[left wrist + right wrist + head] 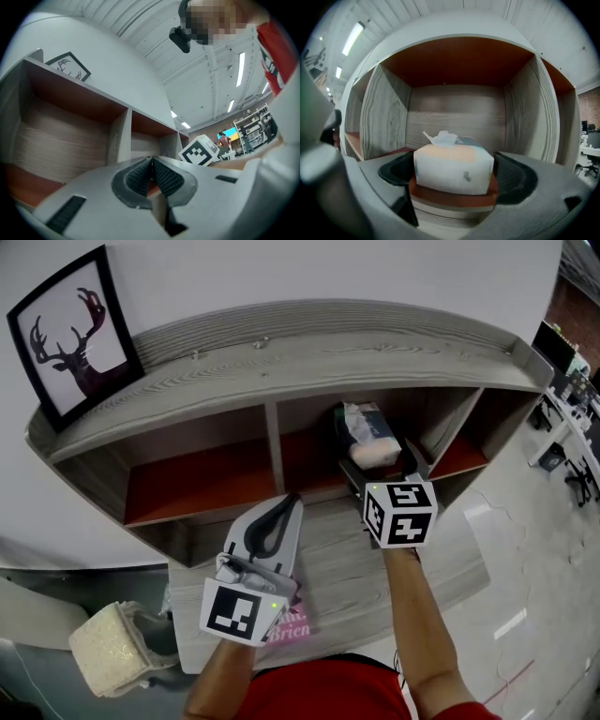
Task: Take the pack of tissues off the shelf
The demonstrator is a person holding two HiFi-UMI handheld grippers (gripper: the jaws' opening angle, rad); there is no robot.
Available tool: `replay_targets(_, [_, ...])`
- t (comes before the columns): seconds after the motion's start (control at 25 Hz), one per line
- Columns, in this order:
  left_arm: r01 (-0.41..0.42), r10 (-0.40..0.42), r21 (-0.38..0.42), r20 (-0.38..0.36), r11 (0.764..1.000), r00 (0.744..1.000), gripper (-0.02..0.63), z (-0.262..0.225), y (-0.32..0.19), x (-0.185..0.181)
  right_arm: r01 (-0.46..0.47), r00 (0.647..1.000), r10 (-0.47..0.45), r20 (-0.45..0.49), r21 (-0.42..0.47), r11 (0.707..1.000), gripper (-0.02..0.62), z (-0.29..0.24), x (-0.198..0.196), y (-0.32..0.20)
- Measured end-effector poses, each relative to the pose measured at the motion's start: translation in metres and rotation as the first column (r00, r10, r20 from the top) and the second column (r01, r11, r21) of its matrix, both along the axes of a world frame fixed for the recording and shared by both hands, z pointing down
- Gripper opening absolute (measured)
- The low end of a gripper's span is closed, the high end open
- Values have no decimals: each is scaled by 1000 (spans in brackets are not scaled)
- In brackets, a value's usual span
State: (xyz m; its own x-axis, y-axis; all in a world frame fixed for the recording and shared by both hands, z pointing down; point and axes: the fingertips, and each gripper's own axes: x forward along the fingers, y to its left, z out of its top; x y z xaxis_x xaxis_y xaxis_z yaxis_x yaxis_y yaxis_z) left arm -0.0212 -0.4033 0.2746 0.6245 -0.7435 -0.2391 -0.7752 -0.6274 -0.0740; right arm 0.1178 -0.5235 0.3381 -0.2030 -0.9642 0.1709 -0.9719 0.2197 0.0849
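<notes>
The right hand-held gripper (453,182) is held released, its jaws spread wide to either side of the pack of tissues (453,163). The pack is seen straight ahead of it, between the two pads; whether either pad is touching the pack's sides cannot be told. The pack is stood on the orange surface of the middle compartment of the shelf (281,362), near its front edge, with a tissue pulled up from its top. Its long axis is judged to run into the compartment, in line with the reach, so that the narrower width is spanned by the jaws. The left hand-held gripper (151,174) is clenched on nothing and is held lower, in front of the divider (275,448), farther from the pack than the right.
</notes>
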Motion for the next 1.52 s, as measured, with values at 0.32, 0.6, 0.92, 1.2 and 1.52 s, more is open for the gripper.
replay_targets(0.32, [5,-4,-42,16,999,1000,9,11,0,-1,-36,998,34,-54,-24,999,443,6,4,-5])
replay_targets(0.6, [12,-12,-17,9,1000,1000,9,4,8,6,-7,999,7,-35,16,1000,411,0,7,6])
replay_targets(0.92, [22,-22,10,-6,1000,1000,8,-6,20,13,16,1000,-17,9,128,992,407,-36,19,59])
replay_targets(1.2, [14,-13,31,-3,999,1000,9,-17,33,23,56,998,-64,30,207,977,407,-62,19,117])
replay_targets(1.52, [12,-12,51,17,999,1000,8,-21,52,31,69,994,-87,63,239,969,403,-64,22,164])
